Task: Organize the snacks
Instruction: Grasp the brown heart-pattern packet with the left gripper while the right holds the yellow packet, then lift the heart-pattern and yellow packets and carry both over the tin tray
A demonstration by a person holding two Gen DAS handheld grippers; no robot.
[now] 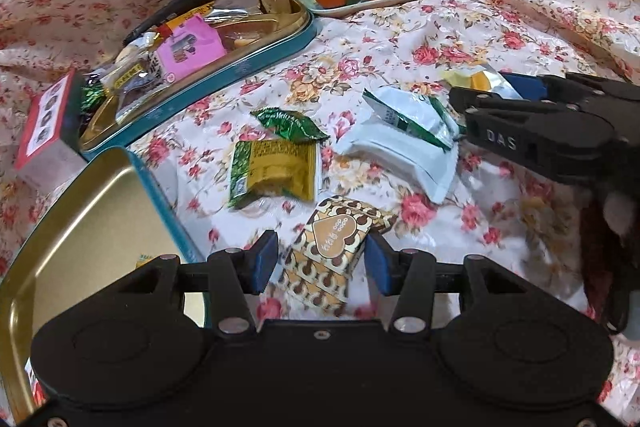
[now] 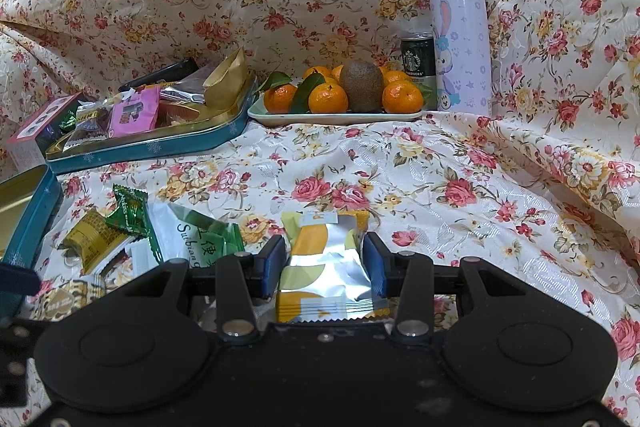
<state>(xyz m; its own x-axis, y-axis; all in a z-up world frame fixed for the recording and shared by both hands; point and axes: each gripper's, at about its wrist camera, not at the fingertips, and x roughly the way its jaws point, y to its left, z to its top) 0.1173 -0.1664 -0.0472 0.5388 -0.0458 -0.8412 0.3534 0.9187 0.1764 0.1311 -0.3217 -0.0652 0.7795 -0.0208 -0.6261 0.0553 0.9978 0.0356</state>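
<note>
My left gripper (image 1: 322, 261) is open, its blue pads on either side of a brown patterned snack box (image 1: 334, 251) lying on the floral cloth. My right gripper (image 2: 325, 263) is open around a yellow and silver snack packet (image 2: 326, 267), pads close to its sides; the right gripper also shows in the left wrist view (image 1: 496, 99). A green-gold packet (image 1: 272, 169), a small green candy packet (image 1: 290, 123) and a white-green packet (image 1: 408, 131) lie loose between them. The teal tin (image 1: 224, 71) at the left holds several snacks, among them a pink packet (image 1: 188, 47).
The tin's open lid (image 1: 88, 227) lies at the lower left. A red-white box (image 1: 44, 123) stands beside the tin. A plate of tangerines (image 2: 336, 115), a Starbucks can (image 2: 418, 59) and a purple bottle (image 2: 460, 39) stand at the back.
</note>
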